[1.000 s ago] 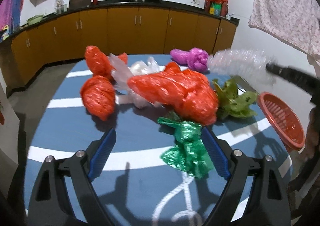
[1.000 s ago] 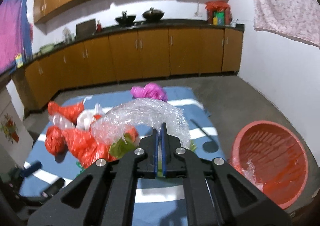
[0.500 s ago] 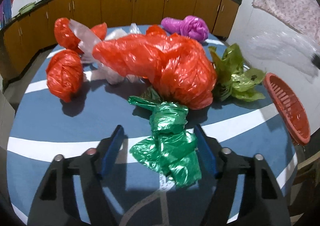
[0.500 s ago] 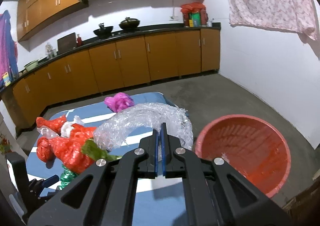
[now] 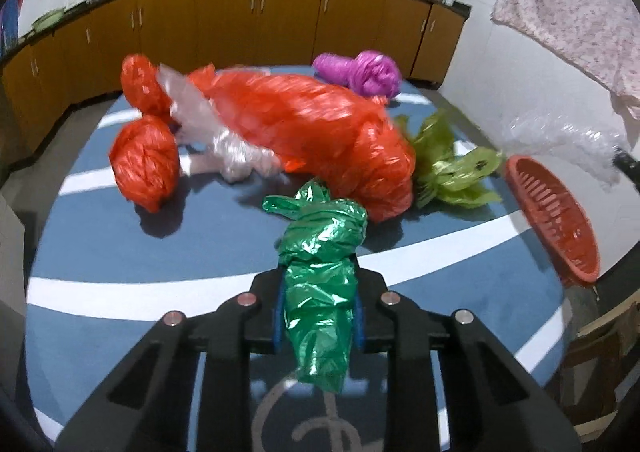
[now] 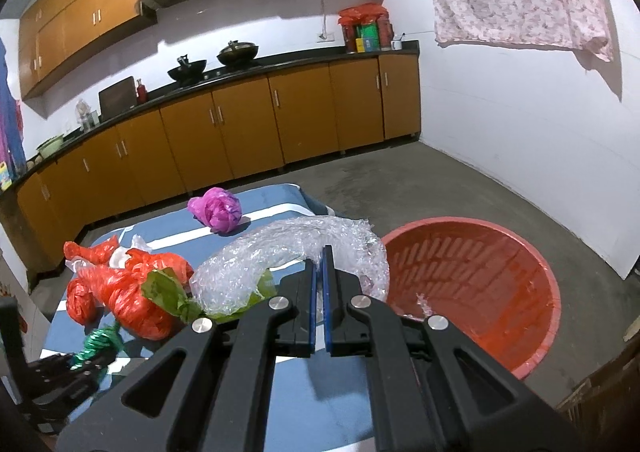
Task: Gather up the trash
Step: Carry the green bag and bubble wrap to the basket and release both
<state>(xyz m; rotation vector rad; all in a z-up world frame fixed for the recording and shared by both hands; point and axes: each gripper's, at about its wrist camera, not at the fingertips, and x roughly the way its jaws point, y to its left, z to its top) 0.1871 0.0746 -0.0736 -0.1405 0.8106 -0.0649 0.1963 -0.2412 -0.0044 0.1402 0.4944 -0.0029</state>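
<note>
The left claw [image 5: 318, 306] pinched the green bag [image 5: 320, 272] beside the big red bag [image 5: 320, 131]. The right claw [image 6: 319, 284] pinched bubble wrap [image 6: 280, 256] beside the red basket [image 6: 480, 284].

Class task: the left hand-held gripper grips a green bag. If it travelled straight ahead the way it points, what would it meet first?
Probably the big orange-red bag, which lies just beyond the green bag held in the left hand-held gripper. Depth is uncertain; it might pass above.
</note>
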